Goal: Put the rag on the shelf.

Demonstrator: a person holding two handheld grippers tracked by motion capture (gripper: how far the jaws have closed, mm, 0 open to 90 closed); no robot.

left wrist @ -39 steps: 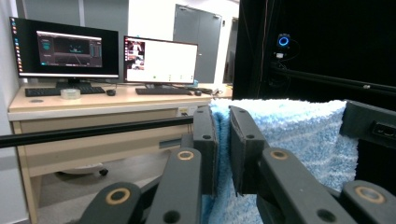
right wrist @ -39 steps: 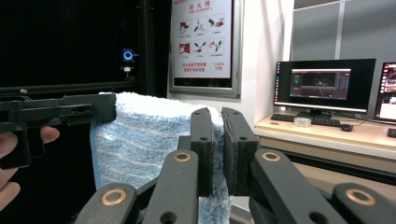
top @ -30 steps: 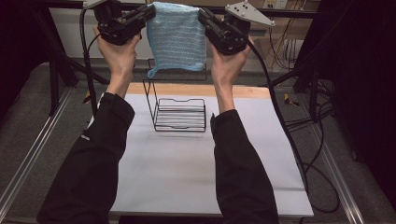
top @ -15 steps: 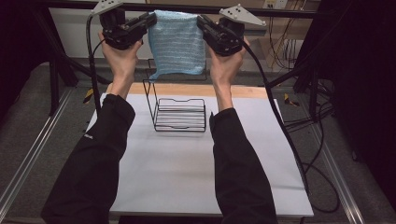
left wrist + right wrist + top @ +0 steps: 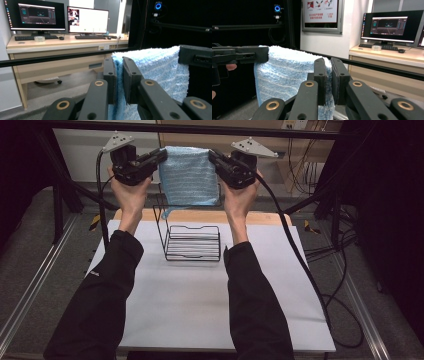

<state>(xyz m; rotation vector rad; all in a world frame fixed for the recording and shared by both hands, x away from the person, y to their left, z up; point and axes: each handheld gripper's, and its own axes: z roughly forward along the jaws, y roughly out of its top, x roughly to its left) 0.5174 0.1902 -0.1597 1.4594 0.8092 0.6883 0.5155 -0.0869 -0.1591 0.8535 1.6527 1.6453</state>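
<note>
Left tongs (image 5: pixel 159 157) clamped on one top corner of a fluffy, ribbed light-blue towel (image 5: pixel 189 175), right tongs (image 5: pixel 216 159) clamped on the other, black flat pads pressed into the pile. Stretched flat between them, raised well above the worktop (image 5: pixel 200 305), lower edge hanging in front of a black wire rack (image 5: pixel 192 242). Smooth white sheet underneath, wooden strip along the far edge.
</note>
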